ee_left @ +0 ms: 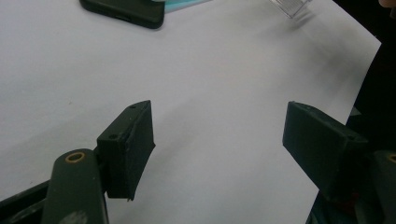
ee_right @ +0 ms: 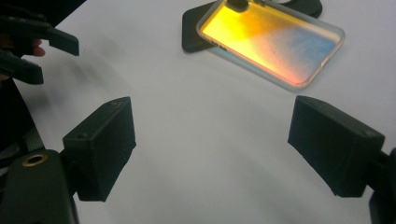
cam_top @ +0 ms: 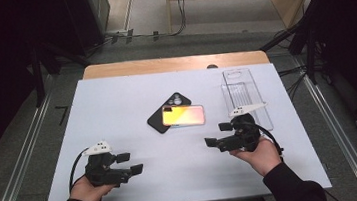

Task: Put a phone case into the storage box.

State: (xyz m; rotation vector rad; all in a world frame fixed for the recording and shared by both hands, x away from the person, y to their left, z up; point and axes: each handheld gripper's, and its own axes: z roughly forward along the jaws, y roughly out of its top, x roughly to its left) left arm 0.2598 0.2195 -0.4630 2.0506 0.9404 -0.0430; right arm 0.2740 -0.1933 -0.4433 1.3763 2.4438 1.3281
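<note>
The phone (cam_top: 183, 116) w/ the shiny orange and blue back lies flat in the middle of the white table (cam_top: 116, 102). It rests partly on top of a black case (cam_top: 160, 115), which sticks out at its left and far side. In the right gripper view the phone (ee_right: 273, 44) is up ahead, w/ the black case (ee_right: 194, 30) peeking out under it.

The right gripper (cam_top: 218, 134) is near the phone, on its right and a bit closer to the person. Its jaws are wide apart, nothing btwn them, just bare table. Nothing sits btwn it and the phone.

The left gripper (cam_top: 130, 163) is at the near left, well apart from the phone. Its jaws are wide too, w/ nothing in them. In the left gripper view only white table is btwn the jaws; the black case (ee_left: 123, 11) is far up at the top.

A clear plastic tray (cam_top: 243, 93) lies at the far right of the table, just behind the right hand (cam_top: 260, 154). It is apart from the phone.

Off the table: grey floor, cables and dark stands.
</note>
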